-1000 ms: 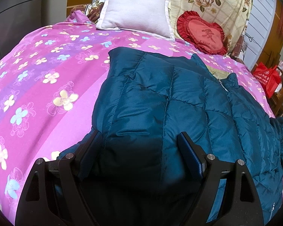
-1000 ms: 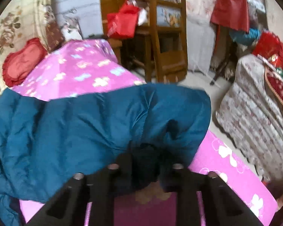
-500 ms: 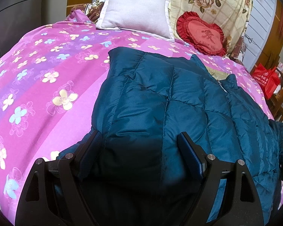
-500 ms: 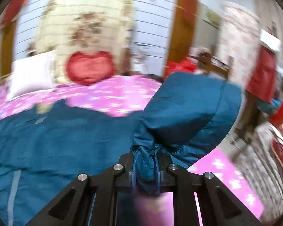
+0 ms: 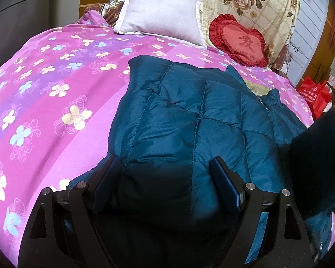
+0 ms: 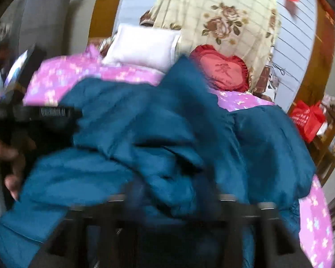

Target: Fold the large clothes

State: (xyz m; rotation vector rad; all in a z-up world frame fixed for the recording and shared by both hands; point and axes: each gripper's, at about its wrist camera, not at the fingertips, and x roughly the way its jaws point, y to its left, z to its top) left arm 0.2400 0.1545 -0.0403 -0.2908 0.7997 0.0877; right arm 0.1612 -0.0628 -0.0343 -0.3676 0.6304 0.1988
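Observation:
A teal quilted jacket [image 5: 189, 116] lies spread on the pink flowered bedspread [image 5: 55, 89]. My left gripper [image 5: 165, 174] stands open over the jacket's near edge, with the fabric lying loose between its wide fingers [image 5: 109, 172]. In the blurred right wrist view, a folded-over sleeve of the jacket [image 6: 167, 134] is heaped on the jacket's body. My right gripper [image 6: 174, 196] is just behind it, its jaws opening with fabric between them but not pinched. The left gripper's body [image 6: 33, 116] and a hand [image 6: 11, 156] show at the left of that view.
A white pillow [image 5: 163, 20], a red heart cushion [image 5: 241, 42] and a rose-print cover [image 5: 245, 0] stand at the head of the bed. A red bag [image 5: 315, 96] sits beyond the bed's right side. A dark blurred shape [image 5: 319, 156] fills the left wrist view's right edge.
My right gripper swung the pinched sleeve from the bed's right side across onto the jacket's body, then its jaws parted. The left gripper has stayed still and open.

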